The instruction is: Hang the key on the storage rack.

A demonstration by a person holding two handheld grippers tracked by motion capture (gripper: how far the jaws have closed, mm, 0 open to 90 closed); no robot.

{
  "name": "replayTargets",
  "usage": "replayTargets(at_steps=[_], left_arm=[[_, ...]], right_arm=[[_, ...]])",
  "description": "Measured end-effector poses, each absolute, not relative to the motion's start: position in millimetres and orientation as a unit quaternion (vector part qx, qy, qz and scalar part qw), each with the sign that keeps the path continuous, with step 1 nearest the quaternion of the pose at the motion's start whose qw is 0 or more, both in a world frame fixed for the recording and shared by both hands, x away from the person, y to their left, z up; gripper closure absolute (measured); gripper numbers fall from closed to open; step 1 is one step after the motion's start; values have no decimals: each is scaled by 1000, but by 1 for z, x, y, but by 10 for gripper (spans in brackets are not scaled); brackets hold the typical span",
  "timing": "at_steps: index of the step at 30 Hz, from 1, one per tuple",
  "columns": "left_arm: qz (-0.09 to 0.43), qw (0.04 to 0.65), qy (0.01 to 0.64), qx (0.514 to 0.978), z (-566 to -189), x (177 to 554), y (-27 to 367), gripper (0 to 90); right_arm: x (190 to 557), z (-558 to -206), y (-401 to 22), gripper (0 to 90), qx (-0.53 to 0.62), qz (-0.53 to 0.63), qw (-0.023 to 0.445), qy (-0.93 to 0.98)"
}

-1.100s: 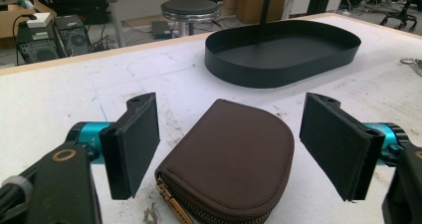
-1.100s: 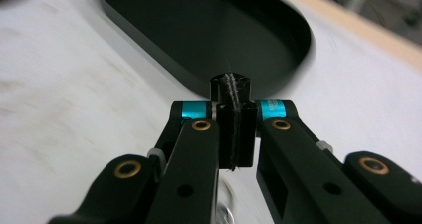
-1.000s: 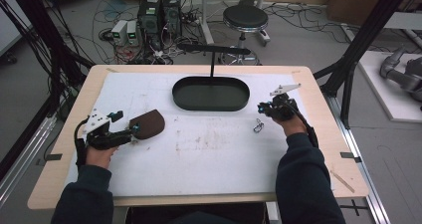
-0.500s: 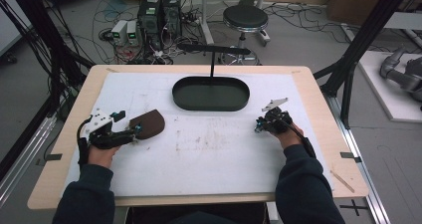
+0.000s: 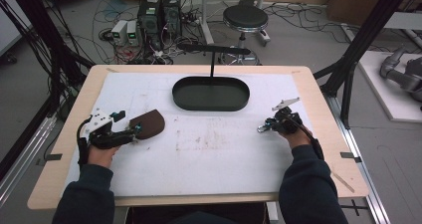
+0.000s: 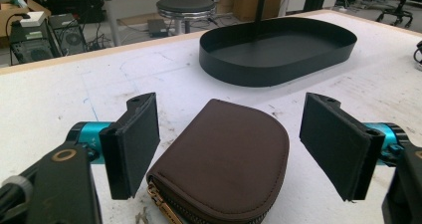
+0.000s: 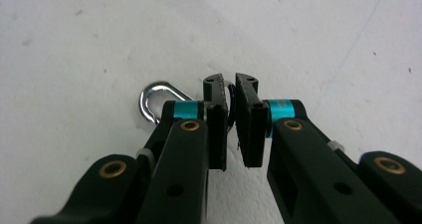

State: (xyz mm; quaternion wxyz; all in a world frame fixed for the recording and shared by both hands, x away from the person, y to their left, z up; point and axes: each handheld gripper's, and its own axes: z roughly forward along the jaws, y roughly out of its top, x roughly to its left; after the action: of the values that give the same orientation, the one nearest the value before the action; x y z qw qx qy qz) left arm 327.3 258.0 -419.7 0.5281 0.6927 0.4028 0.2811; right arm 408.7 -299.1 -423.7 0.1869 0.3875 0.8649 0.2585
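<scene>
Closest to the person, the left gripper (image 6: 229, 154) sits low over the white mat (image 5: 209, 159) with its 2 black pads spread wide apart. The brown zip pouch (image 6: 224, 159) lies flat on the mat between them, its zipped edge nearest the camera and its rounded end pointing away; there is clear space between each pad and the pouch, so nothing is gripped. From above, the pouch (image 5: 148, 124) pokes out just past the tips of that left gripper (image 5: 133, 130).

On the other side, the right gripper (image 7: 229, 119) has its 2 pads drawn nearly together around a thin metal ring, with a shiny silver clip (image 7: 157, 100) lying on the mat just left of the fingers. The pads are clenched on that ring piece. In the high view the right gripper (image 5: 267, 126) rests low at the mat, clip (image 5: 262, 129) at its tip.

Farther out, beyond both sets of fingers, the black oval tray (image 5: 211, 93) sits at mid-table.
</scene>
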Motion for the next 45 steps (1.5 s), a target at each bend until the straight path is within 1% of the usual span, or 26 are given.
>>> replayTargets(at_steps=[3, 6, 8, 10, 12, 16, 21, 28, 35, 37, 38, 39, 41, 42, 43, 45], left_arm=[[281, 527, 401, 694, -420, 327, 258, 235], [281, 527, 402, 694, -419, 327, 257, 235], [281, 527, 402, 694, -419, 327, 257, 236], [281, 527, 403, 694, -420, 327, 258, 236], [281, 526, 403, 694, -420, 327, 258, 236], [280, 527, 402, 694, -420, 327, 257, 236], [280, 528, 402, 694, -420, 328, 257, 236], [280, 525, 401, 696, -420, 328, 256, 236], [279, 525, 402, 696, -420, 328, 257, 239], [279, 524, 402, 697, -420, 328, 257, 239], [279, 524, 401, 697, -420, 328, 257, 239], [278, 524, 401, 698, -420, 328, 257, 239], [279, 524, 402, 697, -420, 327, 257, 239], [277, 525, 401, 697, -420, 327, 258, 240], [277, 526, 402, 696, -421, 327, 258, 240], [277, 524, 403, 697, -421, 327, 260, 240]], right_arm=[[406, -423, -306, 839, 396, 262, 172, 863], [406, -423, -310, 795, 398, 265, 166, 863], [405, -423, -310, 791, 399, 267, 161, 862], [404, -422, -313, 815, 400, 264, 154, 864], [402, -421, -315, 868, 399, 263, 151, 866], [401, -421, -314, 889, 393, 266, 140, 869], [399, -419, -310, 900, 378, 260, 157, 875], [403, -400, -309, 900, 371, 340, 173, 846], [427, -375, -290, 900, 348, 396, 190, 829], [445, -362, -281, 900, 337, 424, 192, 818], [445, -362, -281, 900, 337, 424, 192, 818], [458, -352, -274, 900, 330, 442, 194, 811], [463, -349, -271, 900, 328, 443, 198, 811], [475, -341, -265, 900, 321, 453, 204, 806], [475, -341, -265, 900, 321, 453, 204, 806], [491, -327, -258, 900, 310, 471, 208, 799]])
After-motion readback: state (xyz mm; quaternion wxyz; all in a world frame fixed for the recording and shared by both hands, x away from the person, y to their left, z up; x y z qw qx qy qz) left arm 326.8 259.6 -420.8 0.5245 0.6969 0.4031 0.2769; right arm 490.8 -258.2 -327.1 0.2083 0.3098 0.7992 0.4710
